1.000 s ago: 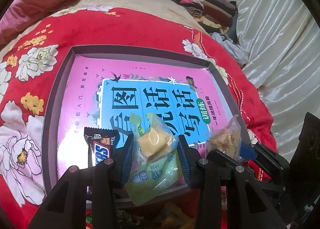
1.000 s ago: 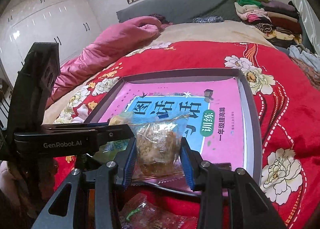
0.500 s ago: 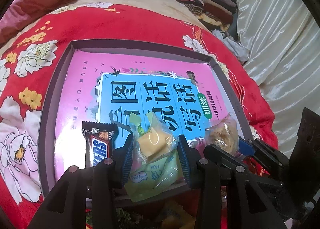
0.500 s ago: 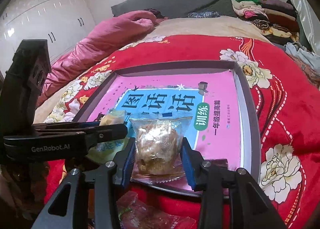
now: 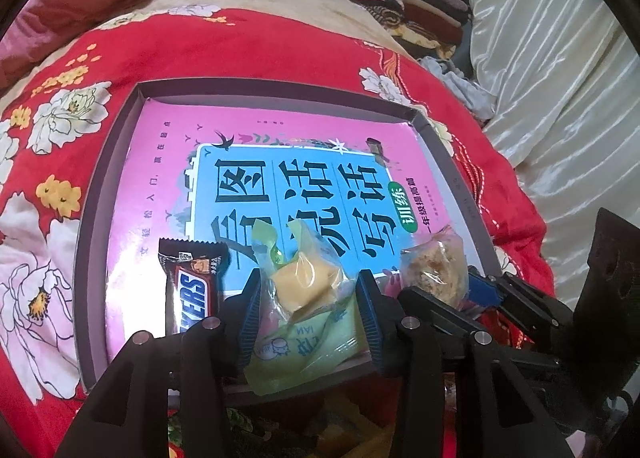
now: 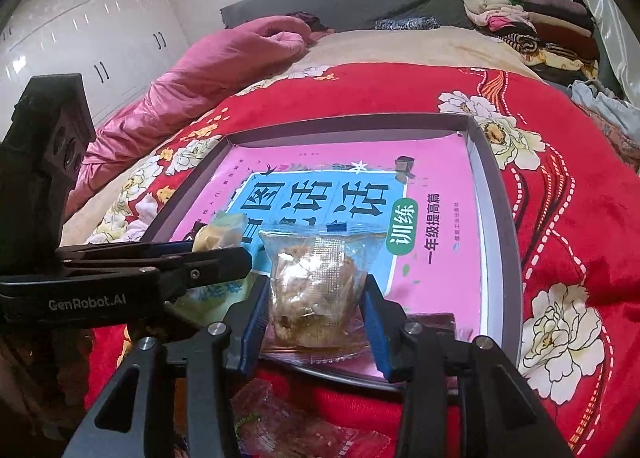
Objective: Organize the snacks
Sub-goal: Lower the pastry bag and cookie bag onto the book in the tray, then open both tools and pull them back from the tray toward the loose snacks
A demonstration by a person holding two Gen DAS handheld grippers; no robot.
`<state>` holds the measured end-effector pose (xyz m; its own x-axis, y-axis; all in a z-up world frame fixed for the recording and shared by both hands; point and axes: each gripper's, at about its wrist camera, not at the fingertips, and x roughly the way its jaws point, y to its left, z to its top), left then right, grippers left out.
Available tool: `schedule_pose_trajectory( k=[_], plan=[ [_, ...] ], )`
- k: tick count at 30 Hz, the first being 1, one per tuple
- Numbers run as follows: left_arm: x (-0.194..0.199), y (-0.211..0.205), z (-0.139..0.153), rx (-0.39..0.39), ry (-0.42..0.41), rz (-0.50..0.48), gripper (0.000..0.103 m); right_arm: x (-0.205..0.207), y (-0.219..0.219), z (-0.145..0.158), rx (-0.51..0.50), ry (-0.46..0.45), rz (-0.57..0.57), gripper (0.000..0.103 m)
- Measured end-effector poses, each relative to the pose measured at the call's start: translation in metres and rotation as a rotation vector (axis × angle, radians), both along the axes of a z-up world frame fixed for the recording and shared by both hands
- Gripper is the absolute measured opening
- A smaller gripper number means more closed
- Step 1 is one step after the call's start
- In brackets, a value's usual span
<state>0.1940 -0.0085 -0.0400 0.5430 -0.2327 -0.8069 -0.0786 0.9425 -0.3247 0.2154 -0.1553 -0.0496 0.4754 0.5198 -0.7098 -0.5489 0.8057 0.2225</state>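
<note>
My left gripper (image 5: 308, 294) is shut on a green packet with a yellow cake (image 5: 304, 286) and holds it over the near edge of a shallow grey tray (image 5: 120, 130). My right gripper (image 6: 314, 298) is shut on a clear packet with a brown floss cake (image 6: 314, 282), beside the left one. That packet also shows in the left wrist view (image 5: 434, 270). A Snickers bar (image 5: 192, 286) lies in the tray at the near left. A pink and blue book (image 5: 280, 186) lines the tray's floor.
The tray sits on a red floral bedspread (image 6: 560, 186). Loose snack packets (image 6: 280, 418) lie on the bed below the grippers. A pink quilt (image 6: 224, 58) is at the far left and folded clothes (image 6: 532, 22) are stacked at the far right.
Both grippers have risen a little and moved slightly forward over the tray's near edge, still holding their packets. The Snickers bar has not moved.
</note>
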Motion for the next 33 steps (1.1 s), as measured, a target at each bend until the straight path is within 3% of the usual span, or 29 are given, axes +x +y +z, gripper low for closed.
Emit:
schedule_pose_trajectory(
  k=[26, 33],
  plan=[
    [-0.006, 0.003, 0.008, -0.015, 0.0, -0.007, 0.049, -0.002, -0.002, 0.006, 0.005, -0.027, -0.002, 0.056],
    [-0.013, 0.006, 0.019, -0.018, -0.025, -0.009, 0.061, -0.005, -0.006, 0.015, 0.031, -0.056, -0.005, 0.059]
  ],
)
